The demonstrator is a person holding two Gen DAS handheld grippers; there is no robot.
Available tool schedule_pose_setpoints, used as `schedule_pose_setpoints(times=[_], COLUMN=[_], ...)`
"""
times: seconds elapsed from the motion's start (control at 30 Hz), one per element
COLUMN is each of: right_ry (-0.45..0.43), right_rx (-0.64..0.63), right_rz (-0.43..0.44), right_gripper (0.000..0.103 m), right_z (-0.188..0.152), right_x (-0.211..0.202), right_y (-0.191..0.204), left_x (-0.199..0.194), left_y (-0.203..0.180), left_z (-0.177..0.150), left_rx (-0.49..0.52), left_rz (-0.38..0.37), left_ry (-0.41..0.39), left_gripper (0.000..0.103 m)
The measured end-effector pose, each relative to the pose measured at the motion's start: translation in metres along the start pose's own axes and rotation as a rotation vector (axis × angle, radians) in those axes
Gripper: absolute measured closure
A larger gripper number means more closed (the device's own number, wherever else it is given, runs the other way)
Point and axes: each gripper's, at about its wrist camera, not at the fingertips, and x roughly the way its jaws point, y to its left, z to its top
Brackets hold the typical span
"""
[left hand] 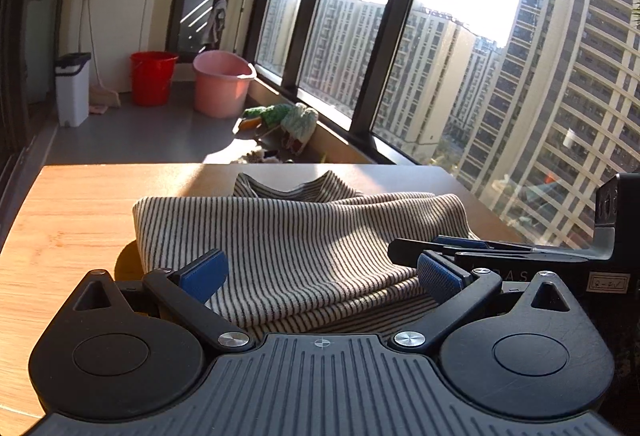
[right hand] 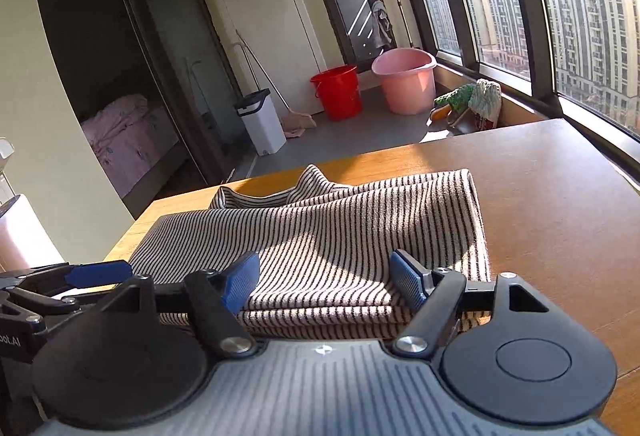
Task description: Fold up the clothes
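A black-and-white striped garment (left hand: 296, 232) lies folded in several layers on the wooden table (left hand: 72, 220). It also shows in the right wrist view (right hand: 352, 228). My left gripper (left hand: 320, 276) is open, its blue pads spread above the near edge of the cloth, holding nothing. My right gripper (right hand: 326, 282) is open too, pads apart over the near folded edge. The right gripper appears at the right in the left wrist view (left hand: 460, 250); the left gripper shows at the left in the right wrist view (right hand: 96, 274).
Beyond the table stand a red bucket (left hand: 152, 77), a pink tub (left hand: 222, 83), a white bin (left hand: 72, 89), a broom and mops on the grey floor. Large windows (left hand: 500, 55) run along the right. A doorway shows a bed (right hand: 124, 139).
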Motion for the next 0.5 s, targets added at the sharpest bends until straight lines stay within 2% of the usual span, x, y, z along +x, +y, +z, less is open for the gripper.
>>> schedule_pose_setpoints(times=[0.07, 0.13, 0.17, 0.23, 0.3, 0.5], right_ry=[0.000, -0.003, -0.004, 0.003, 0.012, 0.042], right_rx=[-0.002, 0.002, 0.004, 0.002, -0.001, -0.030], right_rz=[0.002, 0.005, 0.006, 0.035, 0.067, 0.065], right_gripper=[0.023, 0.023, 0.023, 0.017, 0.001, 0.000], right_z=[0.000, -0.001, -0.001, -0.001, 0.000, 0.001], right_x=[0.000, 0.000, 0.000, 0.001, 0.002, 0.004], right_y=[0.001, 0.003, 0.003, 0.003, 0.004, 0.008], left_x=[0.007, 0.025, 0.028, 0.028, 0.028, 0.028], left_y=[0.000, 0.007, 0.012, 0.018, 0.018, 0.016], left_z=[0.001, -0.007, -0.013, -0.018, -0.019, -0.020], left_rx=[-0.009, -0.027, -0.021, -0.023, -0.020, -0.002], left_rz=[0.003, 0.045, 0.050, 0.038, 0.038, 0.049], left_ry=[0.011, 0.067, 0.065, 0.052, 0.054, 0.061], left_gripper=[0.000, 0.000, 0.000, 0.000, 0.000, 0.000])
